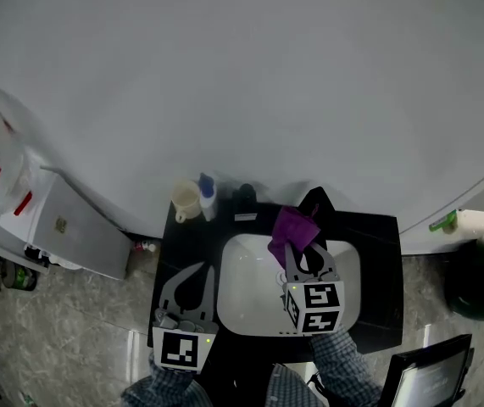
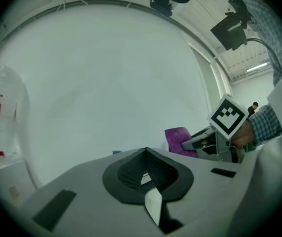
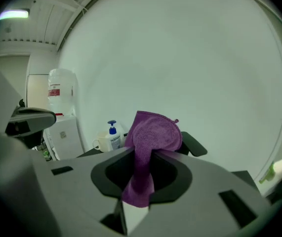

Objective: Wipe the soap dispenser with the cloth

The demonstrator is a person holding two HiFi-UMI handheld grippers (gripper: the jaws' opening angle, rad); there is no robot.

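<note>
The sleeves (image 1: 343, 367) were blue-and-white checked. The left gripper (image 1: 197, 267) and right gripper (image 1: 297, 253) had matte grey bodies with dark-lined teardrop openings. Each carried a white marker cube (image 1: 314, 305) printed with black squares.

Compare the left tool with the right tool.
The right tool is shut on the purple cloth; the left tool is shut, empty. The right tool hangs over the white sink; the left tool sits over the dark counter beside it. Both point toward the wall.
</note>
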